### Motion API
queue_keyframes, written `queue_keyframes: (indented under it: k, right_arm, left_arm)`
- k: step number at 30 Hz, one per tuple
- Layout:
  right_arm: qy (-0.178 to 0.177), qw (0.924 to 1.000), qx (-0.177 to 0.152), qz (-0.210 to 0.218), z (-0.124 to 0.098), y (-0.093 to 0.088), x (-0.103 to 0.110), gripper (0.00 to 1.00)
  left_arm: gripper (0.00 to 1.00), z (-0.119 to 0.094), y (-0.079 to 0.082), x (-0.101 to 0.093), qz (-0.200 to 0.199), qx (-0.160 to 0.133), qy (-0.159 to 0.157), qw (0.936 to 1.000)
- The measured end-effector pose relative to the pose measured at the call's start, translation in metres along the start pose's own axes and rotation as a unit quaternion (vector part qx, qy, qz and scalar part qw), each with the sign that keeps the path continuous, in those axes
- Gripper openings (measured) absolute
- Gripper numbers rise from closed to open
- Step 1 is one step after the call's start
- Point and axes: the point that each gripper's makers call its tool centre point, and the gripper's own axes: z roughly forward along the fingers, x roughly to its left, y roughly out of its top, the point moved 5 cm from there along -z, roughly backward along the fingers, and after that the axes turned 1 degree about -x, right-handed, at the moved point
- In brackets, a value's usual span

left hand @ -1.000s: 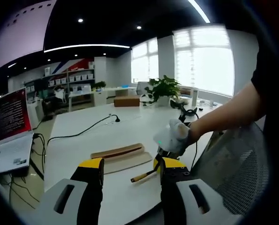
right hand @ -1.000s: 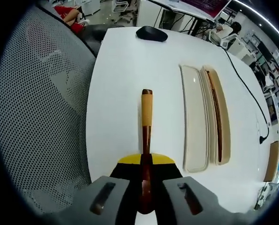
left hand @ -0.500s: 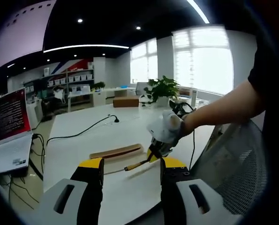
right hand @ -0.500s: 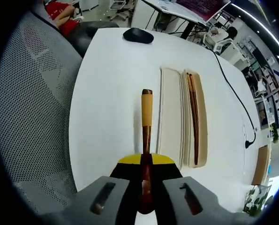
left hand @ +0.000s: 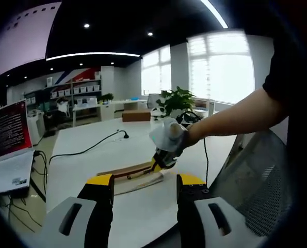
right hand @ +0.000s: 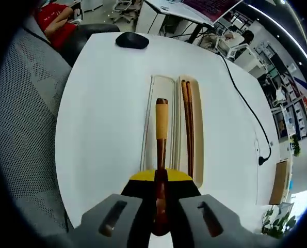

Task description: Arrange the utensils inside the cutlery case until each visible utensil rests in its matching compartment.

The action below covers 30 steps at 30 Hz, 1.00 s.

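A cream cutlery case point(right hand: 150, 135) lies open on the white table, with two long compartments side by side. Dark wooden chopsticks point(right hand: 188, 126) rest in its right compartment. My right gripper point(right hand: 161, 182) is shut on a dark wooden utensil point(right hand: 161, 121) with a pale yellow handle end, held lengthwise over the left compartment. In the left gripper view, a gloved hand holds that right gripper point(left hand: 162, 155) just above the case point(left hand: 123, 171), the utensil point(left hand: 138, 174) pointing down-left. My left gripper point(left hand: 145, 187) hangs open near the table's front edge, with nothing between its jaws.
A black mouse point(right hand: 132, 40) sits beyond the case's far end. A black cable point(right hand: 244, 106) runs across the table to the right. A mesh chair point(right hand: 24, 108) stands at the table's edge. A laptop point(left hand: 10, 150) and a potted plant point(left hand: 179, 98) stand further off.
My right gripper has carried the utensil from over bare table near the edge to over the case's left compartment. The left gripper has stayed where it was, open.
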Motion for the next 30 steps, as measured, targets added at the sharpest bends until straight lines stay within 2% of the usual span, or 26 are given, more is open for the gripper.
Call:
queue_keyframes:
  k: [4,7,11,14,16,17,18,21,26,30]
  right_arm:
    - [-0.003,1.0,0.002,-0.003,0.004,-0.001,-0.007,0.01]
    - [-0.012,0.9995,0.013,-0.025,0.008,-0.004,-0.013,0.01]
    - [-0.014,0.9997,0.01,-0.018,0.016,-0.004,-0.021,0.01]
    - [-0.021,0.9997,0.007,-0.014,0.02,0.001,-0.029,0.01]
    - [-0.022,0.9997,0.001,-0.012,0.022,0.005,-0.034,0.01]
    - [-0.022,0.9997,-0.001,-0.011,0.024,0.008,-0.037,0.01]
    - [-0.022,0.9997,0.0,-0.012,0.026,0.009,-0.038,0.01]
    - [-0.022,0.9995,0.004,-0.02,0.031,0.014,-0.045,0.01]
    - [-0.025,0.9993,0.003,-0.026,0.034,0.022,-0.054,0.01]
    - [-0.025,0.9992,-0.002,-0.031,0.037,0.027,-0.057,0.01]
  left_arm:
    - [0.49,0.001,-0.002,-0.001,-0.001,0.011,-0.005,0.9999]
    - [0.48,0.002,-0.004,0.0,-0.002,0.019,-0.001,0.9998]
    - [0.46,0.001,0.003,0.006,-0.004,-0.006,0.018,0.9998]
    - [0.45,0.001,0.003,0.009,-0.001,-0.005,0.025,0.9997]
    - [0.45,-0.001,0.008,0.015,-0.004,-0.023,0.046,0.9987]
    - [0.45,-0.004,0.013,0.019,-0.007,-0.042,0.061,0.9972]
    - [0.45,-0.005,0.015,0.019,-0.005,-0.05,0.06,0.997]
    - [0.45,-0.002,0.01,0.016,0.002,-0.027,0.05,0.9984]
    - [0.45,-0.004,0.011,0.019,-0.005,-0.031,0.061,0.9977]
    - [0.44,-0.002,0.012,0.02,0.017,-0.022,0.068,0.9973]
